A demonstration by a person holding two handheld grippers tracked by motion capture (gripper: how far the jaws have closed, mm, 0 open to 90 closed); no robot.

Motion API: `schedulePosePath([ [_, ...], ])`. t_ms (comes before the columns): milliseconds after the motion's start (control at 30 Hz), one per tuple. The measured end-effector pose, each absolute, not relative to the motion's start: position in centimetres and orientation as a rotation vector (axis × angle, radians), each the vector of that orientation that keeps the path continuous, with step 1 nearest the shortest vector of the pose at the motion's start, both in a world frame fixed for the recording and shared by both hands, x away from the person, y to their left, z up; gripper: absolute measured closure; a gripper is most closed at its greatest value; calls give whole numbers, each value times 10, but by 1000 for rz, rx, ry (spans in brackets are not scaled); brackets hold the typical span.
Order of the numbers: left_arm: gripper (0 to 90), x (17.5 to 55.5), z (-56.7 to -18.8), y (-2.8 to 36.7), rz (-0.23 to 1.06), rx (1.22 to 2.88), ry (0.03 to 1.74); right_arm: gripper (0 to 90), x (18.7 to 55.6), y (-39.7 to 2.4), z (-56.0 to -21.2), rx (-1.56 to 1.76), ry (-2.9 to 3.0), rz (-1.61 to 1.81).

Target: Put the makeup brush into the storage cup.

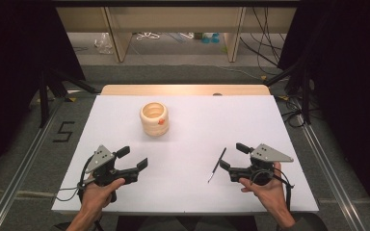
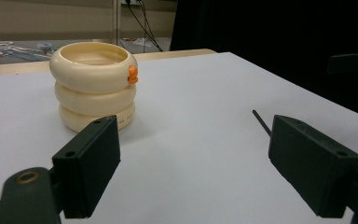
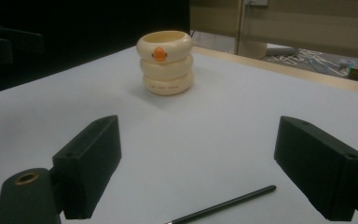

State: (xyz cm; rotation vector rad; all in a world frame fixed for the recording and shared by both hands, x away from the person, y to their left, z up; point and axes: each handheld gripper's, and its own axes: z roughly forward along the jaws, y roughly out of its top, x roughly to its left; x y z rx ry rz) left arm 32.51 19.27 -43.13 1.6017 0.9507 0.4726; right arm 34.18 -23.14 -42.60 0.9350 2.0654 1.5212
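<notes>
A cream cup (image 1: pixel 154 118) shaped like three stacked rings, with a small orange knob on its top ring, stands upright on the white table (image 1: pixel 188 130) toward the far left. It also appears in the left gripper view (image 2: pixel 93 86) and the right gripper view (image 3: pixel 165 62). A thin black stick (image 1: pixel 217 164) lies flat near the front right, its tip seen in the left gripper view (image 2: pixel 261 122) and its length in the right gripper view (image 3: pixel 223 205). My left gripper (image 1: pixel 134 160) rests open at the front left, with nothing between its jaws. My right gripper (image 1: pixel 232 156) stands open just right of the stick, not touching it.
The white table ends at a wooden strip (image 1: pixel 185 90) along its far edge. Beyond it are wooden furniture legs (image 1: pixel 115 33), loose cables (image 1: pixel 265 43) and small items on the floor. Dark curtains and stands flank both sides. A "5" mark (image 1: pixel 63 131) is on the floor at left.
</notes>
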Motion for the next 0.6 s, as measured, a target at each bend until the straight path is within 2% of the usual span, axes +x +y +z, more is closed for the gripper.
schedulePosePath([
  [600, 159, 325, -432, 193, 474, 1605, 959, 160, 356, -233, -422, 790, 2212, 1423],
])
